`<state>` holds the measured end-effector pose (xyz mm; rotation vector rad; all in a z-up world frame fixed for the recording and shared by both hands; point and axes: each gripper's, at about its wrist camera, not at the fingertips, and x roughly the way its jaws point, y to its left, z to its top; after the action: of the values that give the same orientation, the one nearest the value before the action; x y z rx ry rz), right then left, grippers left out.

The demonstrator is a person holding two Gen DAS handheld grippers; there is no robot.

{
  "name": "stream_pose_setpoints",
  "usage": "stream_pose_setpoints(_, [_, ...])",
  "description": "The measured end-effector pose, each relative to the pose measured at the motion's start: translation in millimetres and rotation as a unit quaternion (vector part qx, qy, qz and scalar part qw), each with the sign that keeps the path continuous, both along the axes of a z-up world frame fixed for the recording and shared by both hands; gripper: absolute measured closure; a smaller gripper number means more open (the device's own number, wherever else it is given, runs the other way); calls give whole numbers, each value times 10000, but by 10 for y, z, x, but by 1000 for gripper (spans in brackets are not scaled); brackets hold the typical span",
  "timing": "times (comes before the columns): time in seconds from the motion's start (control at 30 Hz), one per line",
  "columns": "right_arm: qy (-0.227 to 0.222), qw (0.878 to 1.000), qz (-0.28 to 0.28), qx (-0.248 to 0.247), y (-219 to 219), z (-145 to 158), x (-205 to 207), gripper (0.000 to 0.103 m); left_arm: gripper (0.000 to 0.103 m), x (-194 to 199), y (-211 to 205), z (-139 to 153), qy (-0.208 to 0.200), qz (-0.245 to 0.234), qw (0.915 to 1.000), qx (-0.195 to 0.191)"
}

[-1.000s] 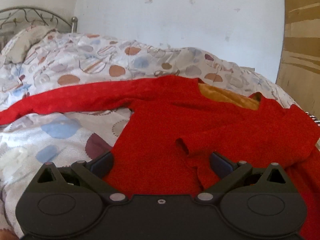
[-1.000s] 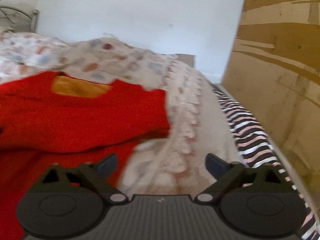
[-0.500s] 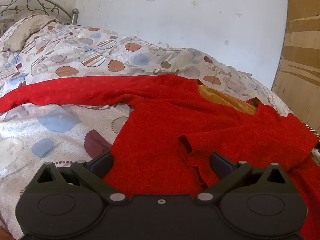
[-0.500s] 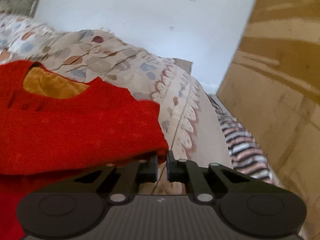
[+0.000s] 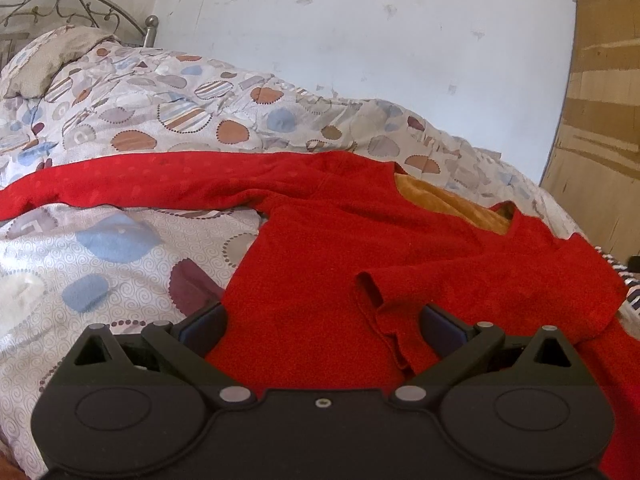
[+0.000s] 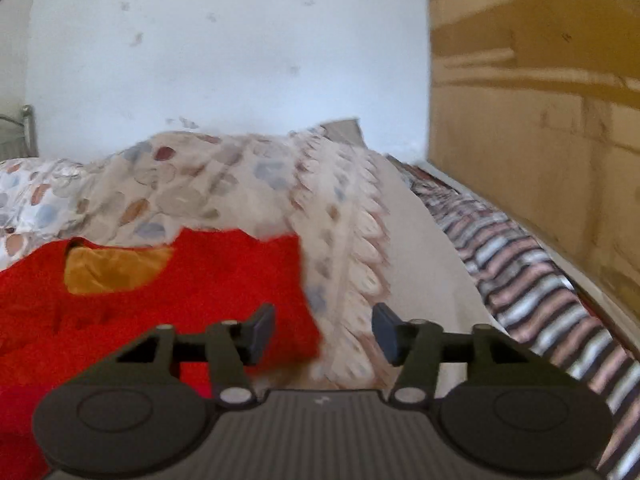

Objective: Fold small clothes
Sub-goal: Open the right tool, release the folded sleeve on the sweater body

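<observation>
A red long-sleeved top (image 5: pixel 320 280) with an orange lining at the neck lies flat on the patterned duvet (image 5: pixel 120 240). One sleeve is folded in across the chest; its cuff (image 5: pixel 368 284) sits just ahead of my left gripper (image 5: pixel 322 322), which hovers open over the lower body of the top. The other sleeve (image 5: pixel 140 184) stretches out to the left. In the right wrist view the top's folded right edge (image 6: pixel 288 300) lies under and between the fingers of my right gripper (image 6: pixel 323 330). Its jaws are opening and its pads do not press on the cloth.
The duvet (image 6: pixel 240 184) covers the bed, bunched higher at the back. A striped cloth (image 6: pixel 540 288) runs along the bed's right edge beside a wooden panel (image 6: pixel 540 140). A metal headboard (image 5: pixel 60 4) and pillow (image 5: pixel 52 60) are at far left; a white wall stands behind.
My right gripper shut at the top's right edge half a second ago, and its jaws have since parted while it drew back and rolled. The left gripper has stayed open over the top.
</observation>
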<state>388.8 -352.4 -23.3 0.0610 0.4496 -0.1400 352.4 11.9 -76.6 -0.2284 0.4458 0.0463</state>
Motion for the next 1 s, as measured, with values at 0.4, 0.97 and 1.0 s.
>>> stream_pose_setpoints(0.4, [379,9909,-1102,673,-133,-445,790,13,1,-66,165,-39,-277,-73,9977,-613])
stream_pose_setpoints(0.97, [124,9916,102,1282,165,-114,-666,0,1,-113,300,-65,-481,-134,9927,-1097])
stream_pose_setpoints(1.0, [131,9907,189,1344,255,-100,-818,0,1,-116,315,-63,-486,-140,9922,-1142])
